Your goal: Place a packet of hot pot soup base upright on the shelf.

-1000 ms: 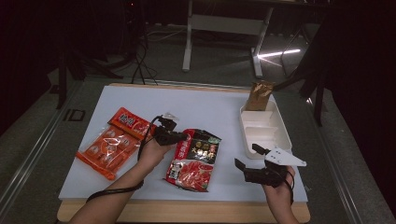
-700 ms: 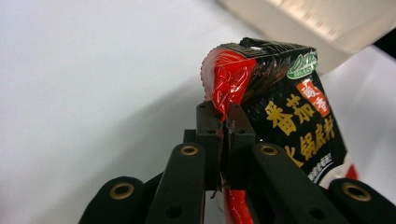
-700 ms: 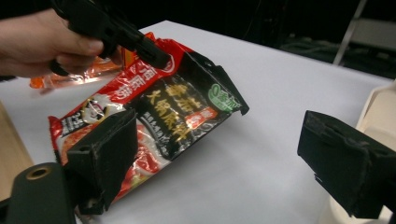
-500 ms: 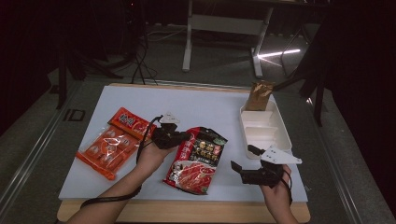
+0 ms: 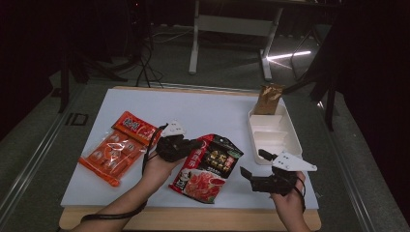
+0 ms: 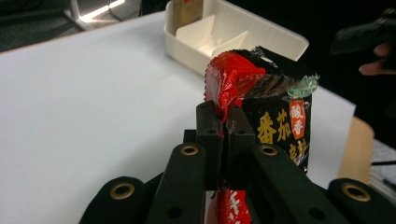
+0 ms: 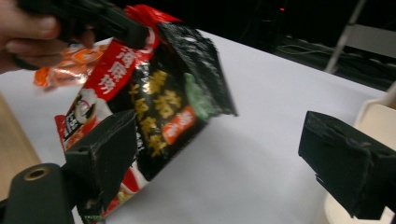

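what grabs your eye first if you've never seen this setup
The red and black snack bag at the table's middle, pinched at its top edge by the left hand-held gripper and tilted up off the white tabletop. To its right, the right hand-held gripper waits open, near the white divided tray. An orange packet lies flat at the left.

Left jaws: my left gripper has the top corner of the sauce pouch between them.
Pouch: its lower end lies on the table.
Left of the left jaws: a snack packet lies flat.
Right gripper: the tray lies just beyond its jaws.
Tray's far end: a paper bag stands in it.
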A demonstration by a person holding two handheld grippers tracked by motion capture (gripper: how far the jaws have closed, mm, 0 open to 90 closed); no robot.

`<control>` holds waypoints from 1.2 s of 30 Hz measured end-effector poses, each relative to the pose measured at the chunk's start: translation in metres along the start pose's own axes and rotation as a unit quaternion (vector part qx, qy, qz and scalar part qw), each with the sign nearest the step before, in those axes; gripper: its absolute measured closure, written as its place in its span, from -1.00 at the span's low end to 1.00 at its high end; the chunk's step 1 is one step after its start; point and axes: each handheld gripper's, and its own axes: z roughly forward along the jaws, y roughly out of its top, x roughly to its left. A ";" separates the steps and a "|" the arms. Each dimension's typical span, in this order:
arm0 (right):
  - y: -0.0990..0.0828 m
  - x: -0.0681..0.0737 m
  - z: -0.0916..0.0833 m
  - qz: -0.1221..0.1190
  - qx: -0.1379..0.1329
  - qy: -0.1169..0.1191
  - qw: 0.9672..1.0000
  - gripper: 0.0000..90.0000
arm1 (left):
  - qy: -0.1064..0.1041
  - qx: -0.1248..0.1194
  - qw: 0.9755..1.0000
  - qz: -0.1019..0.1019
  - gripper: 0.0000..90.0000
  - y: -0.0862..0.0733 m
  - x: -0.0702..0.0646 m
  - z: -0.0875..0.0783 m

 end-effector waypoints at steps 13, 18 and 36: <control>0.017 0.001 -0.002 0.017 -0.005 0.031 0.999 -0.63 | 0.000 -0.076 0.997 0.009 0.95 0.013 -0.005 -0.019; 0.028 -0.006 0.003 0.025 -0.016 0.053 0.998 -0.29 | -0.023 -0.112 0.993 0.003 0.95 0.013 -0.007 -0.023; 0.062 -0.009 0.012 0.023 -0.010 0.098 0.995 0.71 | -0.077 -0.132 0.988 -0.019 0.91 0.009 -0.005 -0.018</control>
